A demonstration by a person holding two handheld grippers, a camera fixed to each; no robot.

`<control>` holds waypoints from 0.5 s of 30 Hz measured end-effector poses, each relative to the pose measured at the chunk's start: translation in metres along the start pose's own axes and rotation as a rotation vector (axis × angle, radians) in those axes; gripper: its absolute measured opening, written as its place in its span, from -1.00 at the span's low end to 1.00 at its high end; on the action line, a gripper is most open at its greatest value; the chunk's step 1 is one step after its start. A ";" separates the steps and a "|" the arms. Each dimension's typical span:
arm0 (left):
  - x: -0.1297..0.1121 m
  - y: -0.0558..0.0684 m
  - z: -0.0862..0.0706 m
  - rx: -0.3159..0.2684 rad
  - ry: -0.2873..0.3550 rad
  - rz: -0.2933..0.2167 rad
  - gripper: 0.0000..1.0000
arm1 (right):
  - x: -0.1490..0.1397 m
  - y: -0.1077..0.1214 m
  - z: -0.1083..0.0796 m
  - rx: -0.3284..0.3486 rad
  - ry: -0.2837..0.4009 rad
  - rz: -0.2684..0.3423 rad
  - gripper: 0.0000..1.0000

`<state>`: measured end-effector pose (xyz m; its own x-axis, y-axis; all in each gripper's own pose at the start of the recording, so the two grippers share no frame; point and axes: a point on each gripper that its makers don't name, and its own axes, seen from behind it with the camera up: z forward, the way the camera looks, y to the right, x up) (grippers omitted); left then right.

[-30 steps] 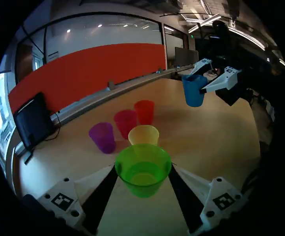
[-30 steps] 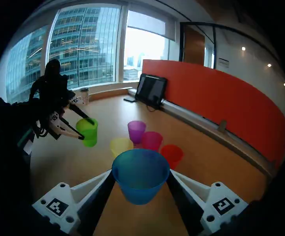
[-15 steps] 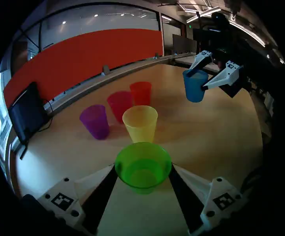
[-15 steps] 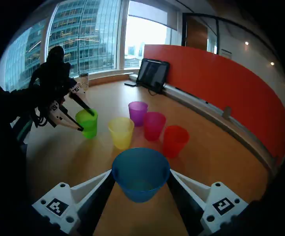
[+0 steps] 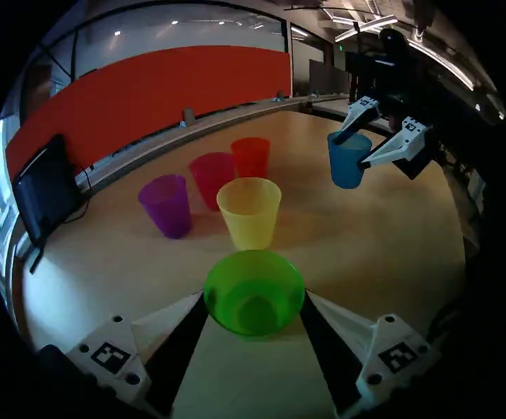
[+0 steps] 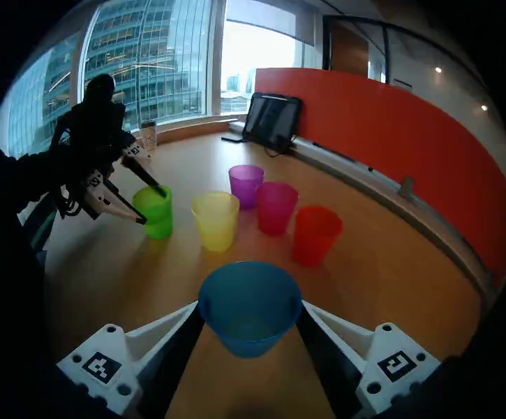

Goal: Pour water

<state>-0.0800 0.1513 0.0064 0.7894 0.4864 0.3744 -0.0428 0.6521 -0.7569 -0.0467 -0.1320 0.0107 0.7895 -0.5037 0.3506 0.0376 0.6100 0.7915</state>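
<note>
A wide wooden table [image 5: 364, 230] takes up most of the scene, with a long orange wall [image 5: 148, 84] running behind it. Tall windows [image 6: 148, 63] show high-rise buildings beyond the far end. A dark laptop [image 6: 272, 119] stands open at the table's edge beside the orange wall. A person [image 6: 78, 160] in dark clothing stands against the windows, seen as a silhouette.

The left gripper [image 5: 254, 300] is clenched on a green cup [image 5: 254, 290], one white finger pressing on each side just below the rim. The cup is upright with its mouth towards the camera. The right gripper [image 6: 250, 311] grasps a blue cup [image 6: 250, 304] in the same way, a finger against each side. In the left gripper view the blue cup hangs off to the right, well apart from the other cups and tilted slightly. In the right gripper view the green cup sits low by the table, just beside the yellow one. Whether either held cup has water in it cannot be told.

Four loose cups stand upright on the table between the two grippers. A yellow cup [image 5: 249, 209] is closest to the green cup. A purple cup [image 5: 165, 204], a pink cup [image 5: 211, 174] and a red cup [image 5: 250, 155] form a short row behind it
</note>
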 end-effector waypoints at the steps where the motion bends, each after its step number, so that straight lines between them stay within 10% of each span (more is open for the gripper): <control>1: -0.001 -0.001 -0.001 0.002 -0.001 -0.003 0.76 | -0.001 -0.001 0.001 0.001 -0.002 0.002 0.84; 15: -0.012 -0.002 -0.006 0.006 -0.025 -0.017 0.97 | -0.018 -0.008 0.014 0.011 -0.028 0.019 0.85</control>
<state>-0.0856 0.1407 0.0008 0.7745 0.4897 0.4004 -0.0334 0.6638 -0.7472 -0.0699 -0.1368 0.0050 0.7724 -0.5092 0.3796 0.0155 0.6127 0.7902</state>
